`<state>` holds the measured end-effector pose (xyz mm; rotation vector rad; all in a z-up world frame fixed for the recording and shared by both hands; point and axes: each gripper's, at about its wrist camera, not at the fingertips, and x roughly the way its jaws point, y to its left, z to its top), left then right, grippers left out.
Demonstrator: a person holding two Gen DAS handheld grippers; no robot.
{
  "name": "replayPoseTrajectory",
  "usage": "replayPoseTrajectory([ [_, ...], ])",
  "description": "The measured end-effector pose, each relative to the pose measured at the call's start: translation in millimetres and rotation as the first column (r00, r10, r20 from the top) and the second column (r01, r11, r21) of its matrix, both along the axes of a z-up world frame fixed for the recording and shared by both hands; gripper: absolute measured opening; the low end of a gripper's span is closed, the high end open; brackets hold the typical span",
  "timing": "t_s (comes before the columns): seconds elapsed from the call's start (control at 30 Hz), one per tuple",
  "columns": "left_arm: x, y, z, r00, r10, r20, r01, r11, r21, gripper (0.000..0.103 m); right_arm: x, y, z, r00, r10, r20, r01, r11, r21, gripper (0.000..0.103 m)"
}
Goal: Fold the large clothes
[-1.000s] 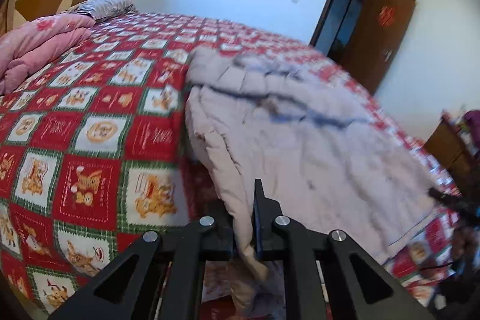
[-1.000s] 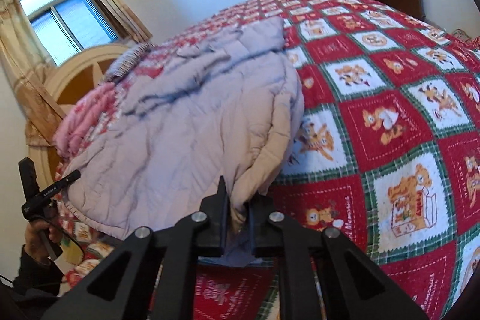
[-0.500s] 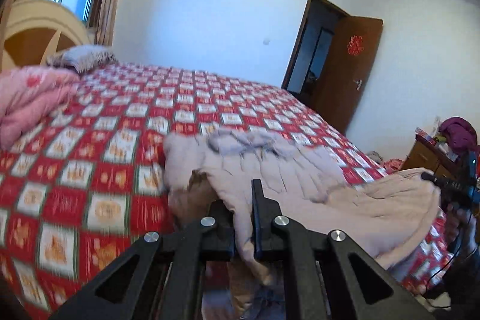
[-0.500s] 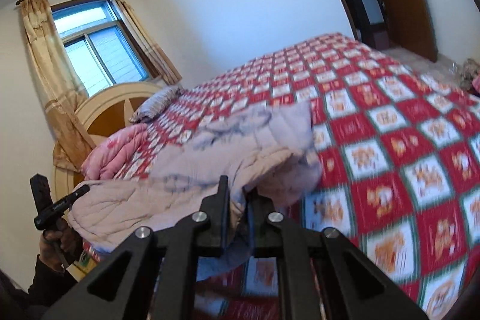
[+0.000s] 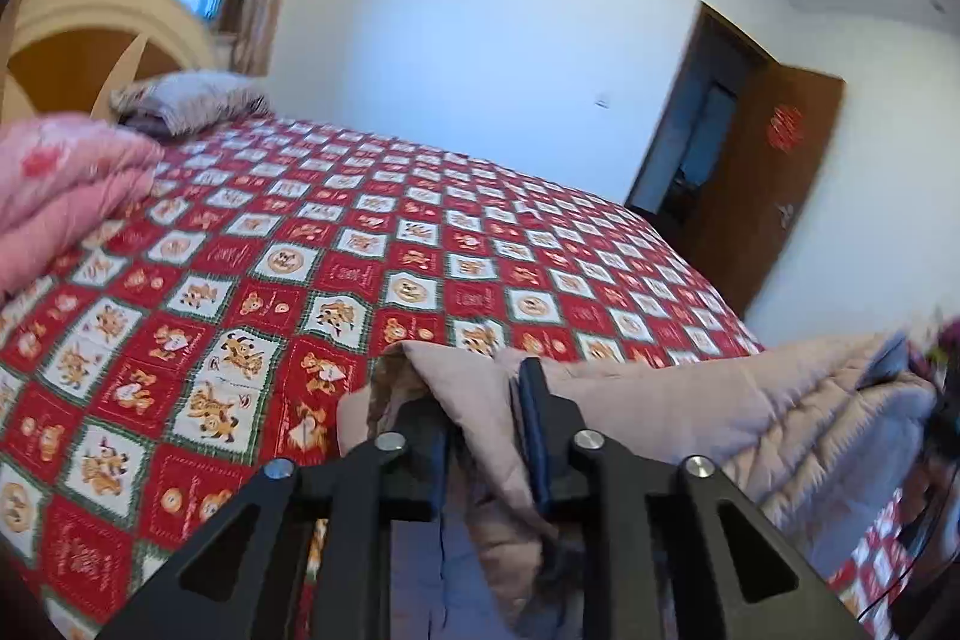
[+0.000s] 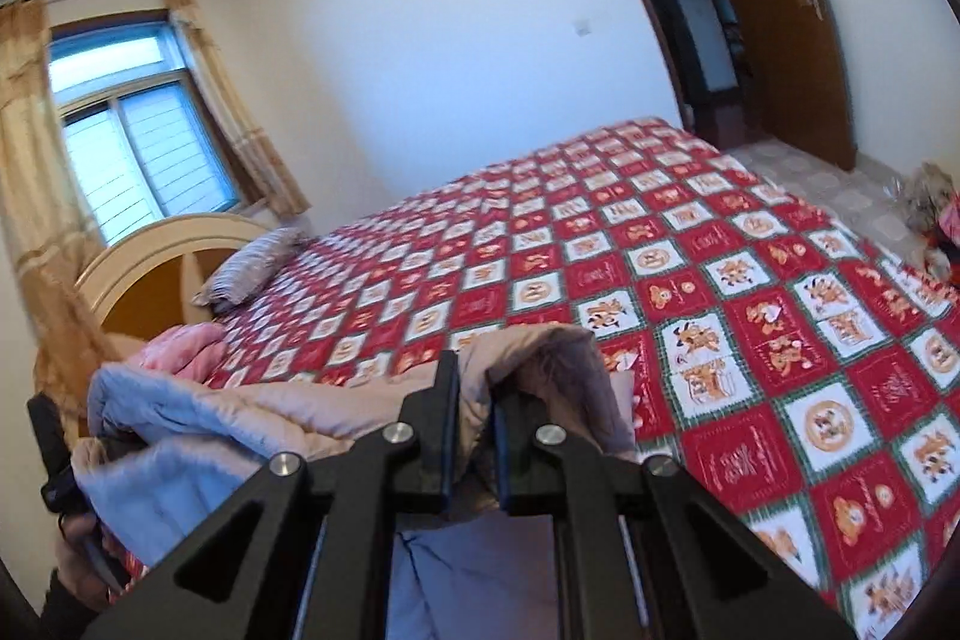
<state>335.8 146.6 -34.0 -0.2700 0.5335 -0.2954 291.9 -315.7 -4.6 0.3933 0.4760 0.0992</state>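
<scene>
The padded coat (image 5: pixel 690 406) hangs stretched between both claws over the bed's (image 5: pixel 372 244) near edge, likely to carry it into a fold; the right claw (image 6: pixel 474 400) clenches one corner, the left claw (image 5: pixel 486 418) is opening with fabric between its jaws

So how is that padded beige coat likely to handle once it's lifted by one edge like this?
Probably floppy: the coat sags between the right gripper and the left gripper, whose jaws are opening with fabric between them. Likely light for its bulk, judging by the puffy quilting. It may slide from a loose grip, so that edge could drop onto the bedspread.
</scene>
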Motion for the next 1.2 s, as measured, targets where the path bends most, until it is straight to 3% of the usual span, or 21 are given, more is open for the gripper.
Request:
replayPoseTrajectory([
  [0.13, 42.9, -4.6, -19.7, 0.998, 0.028, -0.052, -0.027, 1.000, 0.004, 0.036, 47.5, -12.8, -15.4, 0.999, -0.030, -0.038, 0.030, 1.000, 0.007, 0.014],
  [0.23, 71.3, -8.9, -35.1, 0.992, 0.041, -0.118, -0.042, 0.999, -0.008, 0.048, 86.3, -16.1, -36.8, 0.996, -0.072, -0.058, 0.071, 0.997, -0.010, 0.024],
  [0.3, 90.0, -9.6, -44.9, 0.986, 0.044, -0.163, -0.051, 0.998, -0.040, 0.068, 104.7, -11.1, -49.1, 0.990, -0.115, -0.085, 0.108, 0.991, -0.080, 0.034],
  [0.33, 92.9, -10.1, -44.4, 0.986, 0.053, -0.156, -0.059, 0.997, -0.039, 0.076, 109.4, -10.0, -53.9, 0.986, -0.145, -0.085, 0.135, 0.984, -0.114, 0.046],
  [0.37, 92.8, -9.6, -41.6, 0.988, 0.094, -0.122, -0.095, 0.995, -0.007, 0.099, 110.6, -10.4, -57.4, 0.984, -0.159, -0.086, 0.149, 0.982, -0.116, 0.063],
  [0.4, 90.2, -7.7, -37.9, 0.987, 0.129, -0.091, -0.128, 0.992, 0.017, 0.102, 113.3, -13.1, -61.5, 0.983, -0.162, -0.090, 0.153, 0.983, -0.102, 0.071],
  [0.43, 88.0, -3.9, -34.5, 0.987, 0.150, -0.059, -0.149, 0.989, 0.022, 0.102, 113.7, -15.3, -63.7, 0.984, -0.155, -0.088, 0.147, 0.985, -0.090, 0.078],
  [0.53, 87.1, -3.5, -32.7, 0.984, 0.172, -0.050, -0.170, 0.984, 0.057, 0.102, 110.1, -13.3, -66.0, 0.983, -0.165, -0.082, 0.154, 0.980, -0.129, 0.078],
  [0.67, 61.7, -39.7, -37.0, 0.979, 0.197, 0.050, -0.203, 0.949, 0.242, 0.102, 95.8, 11.7, -70.4, 0.988, -0.098, -0.123, 0.083, 0.989, -0.119, 0.078],
  [0.83, 44.3, -92.4, -47.5, 0.985, 0.090, 0.149, -0.139, 0.920, 0.365, 0.102, 66.5, 78.1, -85.6, 0.992, 0.051, -0.118, -0.070, 0.984, -0.162, 0.083],
  [0.97, 70.8, -103.5, -62.3, 0.987, 0.135, 0.092, -0.161, 0.898, 0.411, 0.102, 74.1, 129.7, -111.5, 0.969, 0.171, -0.179, -0.218, 0.932, -0.290, 0.084],
  [1.07, 96.2, -96.1, -90.9, 0.972, 0.232, -0.028, -0.197, 0.879, 0.434, 0.102, 98.2, 125.7, -125.4, 0.973, 0.106, -0.203, -0.169, 0.932, -0.321, 0.084],
  [1.2, 118.0, -74.6, -128.5, 0.938, 0.321, -0.133, -0.254, 0.894, 0.369, 0.102, 131.1, 105.3, -146.1, 0.969, 0.028, -0.247, -0.104, 0.949, -0.298, 0.084],
])
